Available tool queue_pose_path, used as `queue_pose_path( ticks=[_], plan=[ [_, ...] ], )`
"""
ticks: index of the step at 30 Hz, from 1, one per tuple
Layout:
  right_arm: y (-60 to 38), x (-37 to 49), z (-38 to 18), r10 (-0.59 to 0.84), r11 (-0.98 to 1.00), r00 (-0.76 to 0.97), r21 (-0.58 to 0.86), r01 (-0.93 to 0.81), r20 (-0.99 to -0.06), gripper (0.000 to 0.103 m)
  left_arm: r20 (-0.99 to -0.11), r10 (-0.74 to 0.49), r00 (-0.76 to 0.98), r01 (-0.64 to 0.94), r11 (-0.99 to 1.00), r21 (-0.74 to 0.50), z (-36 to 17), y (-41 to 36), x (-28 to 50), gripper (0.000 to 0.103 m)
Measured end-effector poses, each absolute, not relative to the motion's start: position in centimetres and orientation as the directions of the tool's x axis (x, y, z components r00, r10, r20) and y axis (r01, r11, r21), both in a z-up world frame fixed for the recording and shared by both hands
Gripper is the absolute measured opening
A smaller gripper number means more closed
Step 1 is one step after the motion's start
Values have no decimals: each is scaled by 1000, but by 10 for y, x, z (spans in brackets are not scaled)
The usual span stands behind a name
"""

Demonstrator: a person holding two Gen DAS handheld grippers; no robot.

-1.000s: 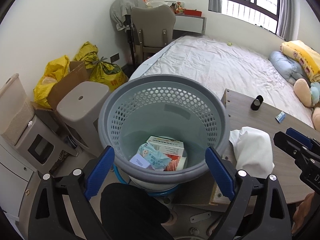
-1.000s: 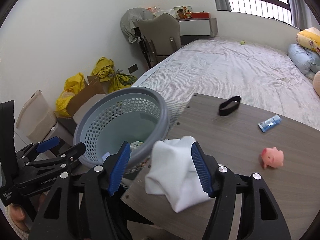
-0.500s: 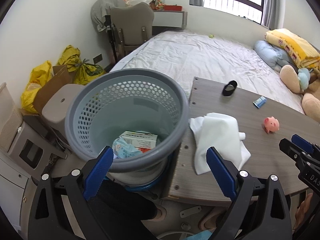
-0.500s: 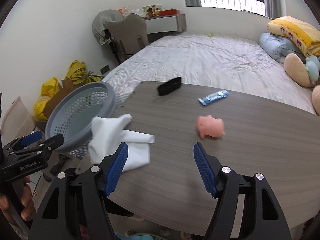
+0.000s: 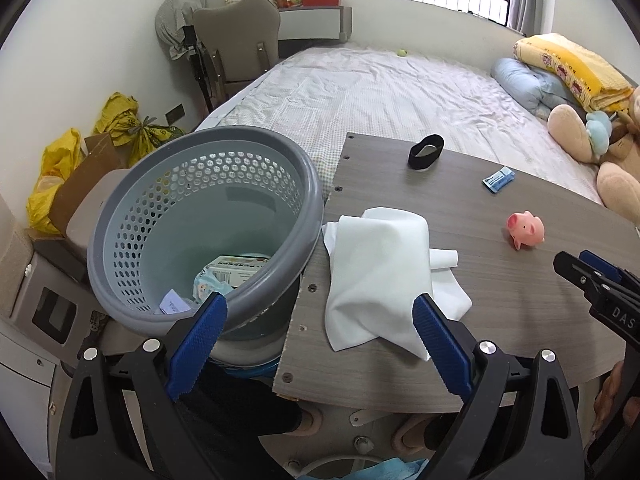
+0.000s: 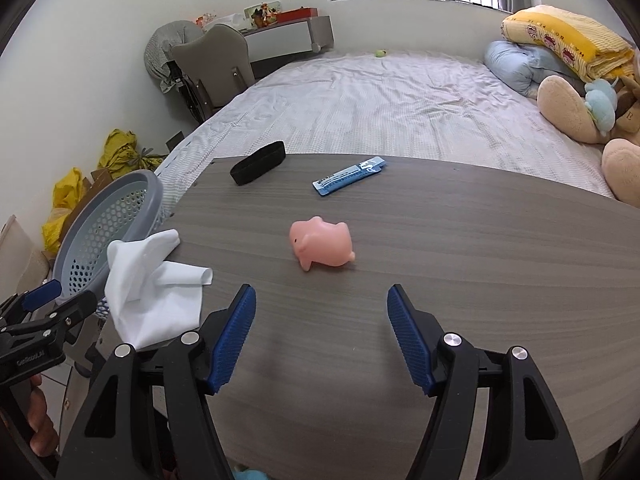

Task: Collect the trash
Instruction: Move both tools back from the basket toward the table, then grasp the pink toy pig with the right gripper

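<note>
On the table (image 6: 440,240), both tools gape empty; white cloth (image 5: 376,272) seemingly touches the basket (image 5: 208,216).

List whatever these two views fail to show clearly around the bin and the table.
- Left wrist view: the gray basket holds a box and packets, but its near rim and the left gripper cover part of them; the print is too small to read.
- Left wrist view: whatever may lie under the white cloth is hidden.
- Right wrist view: the basket's inside is out of sight past the table edge.
- Right wrist view: text on the blue wrapper is too small.
</note>
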State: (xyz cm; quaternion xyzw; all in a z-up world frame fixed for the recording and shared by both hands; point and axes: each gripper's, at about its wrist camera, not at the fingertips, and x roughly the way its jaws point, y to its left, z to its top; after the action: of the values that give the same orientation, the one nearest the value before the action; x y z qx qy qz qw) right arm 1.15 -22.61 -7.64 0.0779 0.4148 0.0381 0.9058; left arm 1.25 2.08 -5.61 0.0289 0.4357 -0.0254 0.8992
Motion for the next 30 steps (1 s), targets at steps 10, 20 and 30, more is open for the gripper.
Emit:
queue_pose_path(
  ticks=[10,20,30],
  plan=[
    [-219,54,-91,158,984,616,177,-30,-772,65,-800,-9,600,51,998,27,-66,20,23,92],
    [-208,77,-103,114,992,588,123,-24,-801,65,-807,1,590,25,1000,19,-70,29,27,92],
    [-207,78,-103,107,993,598,113,-28,-794,41,-809,-8,588,34,999,15,-70,28,26,92]
  ],
)
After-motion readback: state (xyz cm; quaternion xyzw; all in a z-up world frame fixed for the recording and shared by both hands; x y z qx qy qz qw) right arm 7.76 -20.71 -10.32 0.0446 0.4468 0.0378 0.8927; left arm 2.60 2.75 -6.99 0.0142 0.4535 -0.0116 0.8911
